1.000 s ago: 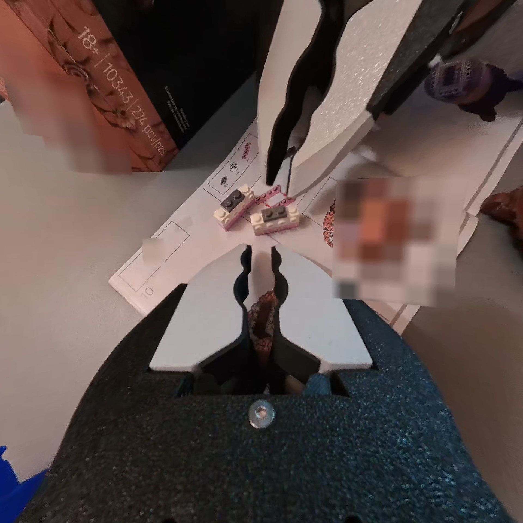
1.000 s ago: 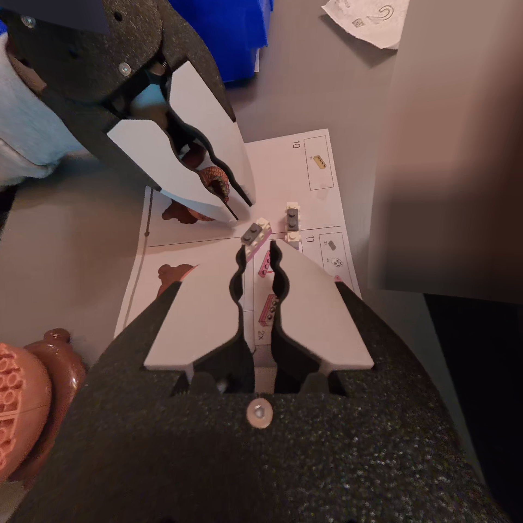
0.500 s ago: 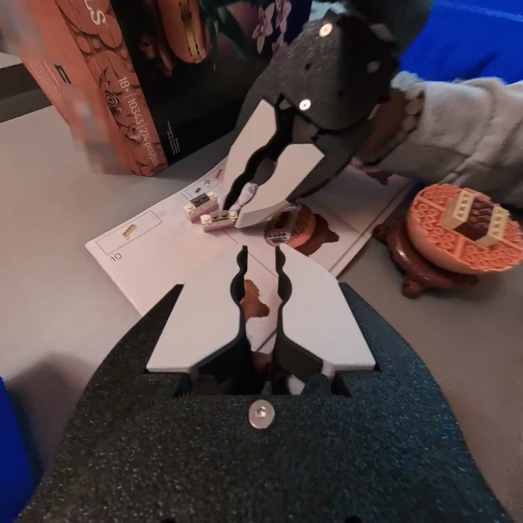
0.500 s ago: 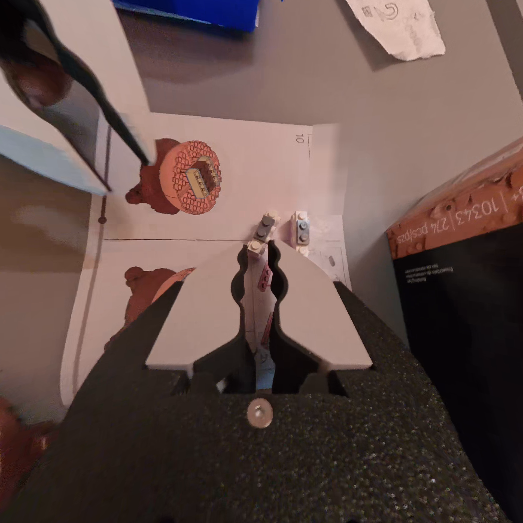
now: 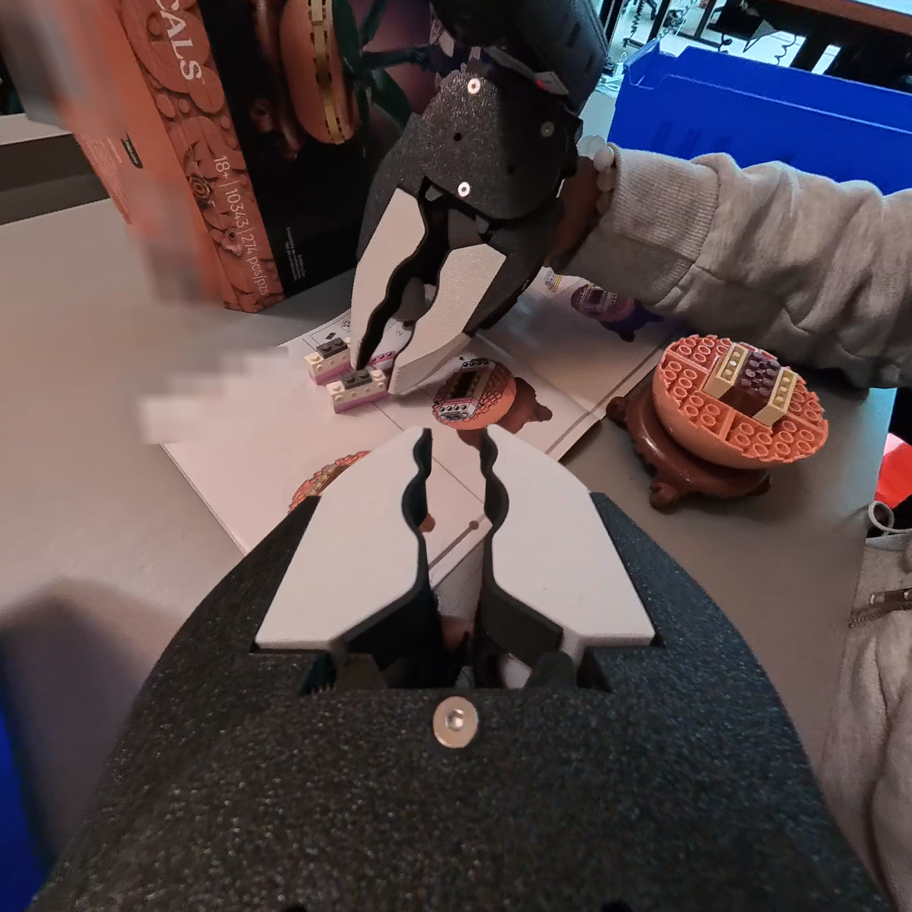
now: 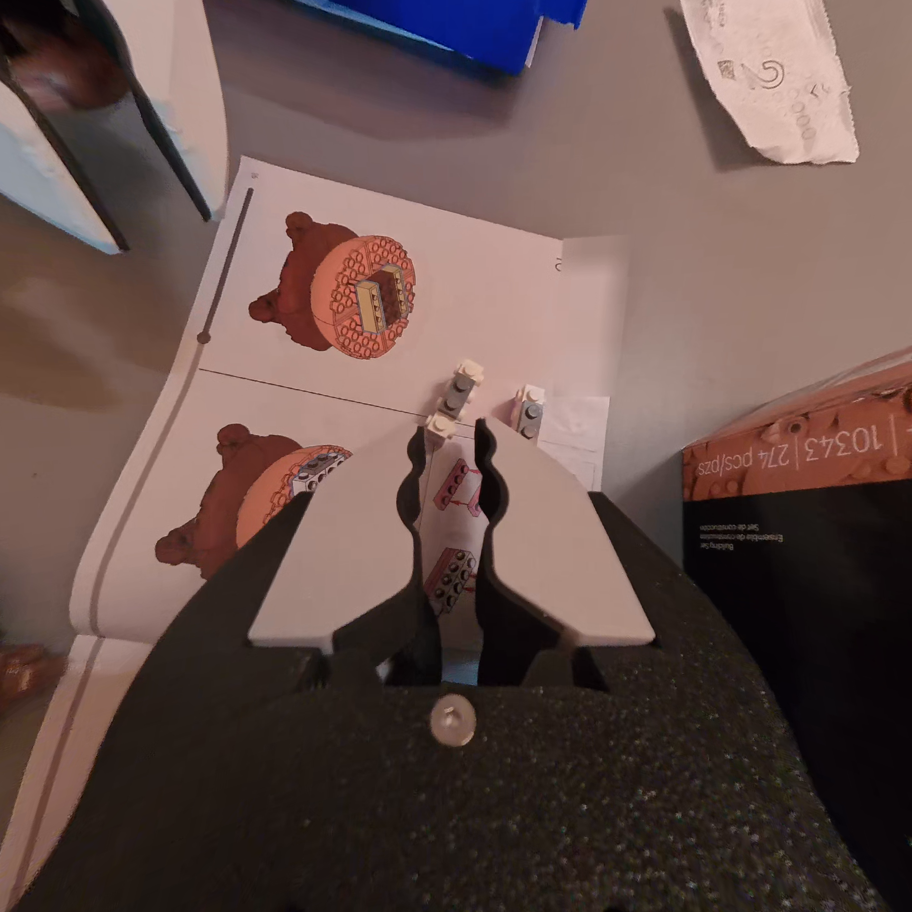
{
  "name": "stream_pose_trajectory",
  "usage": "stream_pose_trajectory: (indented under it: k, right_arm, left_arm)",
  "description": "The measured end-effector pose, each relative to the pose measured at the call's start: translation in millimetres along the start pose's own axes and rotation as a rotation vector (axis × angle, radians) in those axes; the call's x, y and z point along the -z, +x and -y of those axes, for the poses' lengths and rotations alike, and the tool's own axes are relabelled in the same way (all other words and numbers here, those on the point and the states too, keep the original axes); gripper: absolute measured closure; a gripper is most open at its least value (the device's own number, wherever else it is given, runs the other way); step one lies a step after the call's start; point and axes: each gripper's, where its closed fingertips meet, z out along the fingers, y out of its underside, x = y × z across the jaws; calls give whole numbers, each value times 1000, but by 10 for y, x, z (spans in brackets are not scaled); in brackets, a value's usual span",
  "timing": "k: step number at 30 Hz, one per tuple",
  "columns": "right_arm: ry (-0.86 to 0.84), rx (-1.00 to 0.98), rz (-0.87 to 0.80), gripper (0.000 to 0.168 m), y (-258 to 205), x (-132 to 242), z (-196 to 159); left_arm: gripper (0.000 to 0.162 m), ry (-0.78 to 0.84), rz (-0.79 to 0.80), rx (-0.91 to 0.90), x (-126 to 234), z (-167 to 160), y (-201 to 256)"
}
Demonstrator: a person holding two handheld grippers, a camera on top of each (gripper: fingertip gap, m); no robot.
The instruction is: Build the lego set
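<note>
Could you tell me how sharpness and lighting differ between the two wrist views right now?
Left wrist view: bright and crisp on the round build, with fisheye bending and smear at the left edge. Right wrist view: dimmer, warm-tinted, the instruction booklet readable, the left gripper blurred in the corner.

The right gripper sat slightly parted over the open white instruction booklet on the grey desk. Its tips were right at a small white-and-grey brick assembly, with a second one like it just beside, near the booklet's far right edge. The orange-and-black cardboard box stood at the right.
</note>
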Motion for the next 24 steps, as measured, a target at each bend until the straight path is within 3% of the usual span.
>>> stream_pose_trajectory:
  k: [5, 9, 15, 18, 21, 24]
  right_arm:
    - [64, -39, -26, 148, -19, 116, 62]
    - [249, -132, -54, 147, -133, 343, 283]
    - [443, -446, -51, 124, -408, 705, 326]
    - [490, -502, -176, 129, -419, 850, 194]
    - [630, -573, -368, 152, -297, 1153, 96]
    - [772, -653, -491, 153, -212, 1488, -26]
  left_arm:
    - [144, 14, -14, -1, -26, 14, 21]
    - [139, 41, -48, 36, -26, 29, 50]
    - [114, 126, -79, 121, -63, 96, 16]
    - [121, 113, -45, 84, -90, 112, -27]
    - [143, 149, -26, 42, -79, 195, -16]
    - [146, 191, 9, 11, -63, 253, -35]
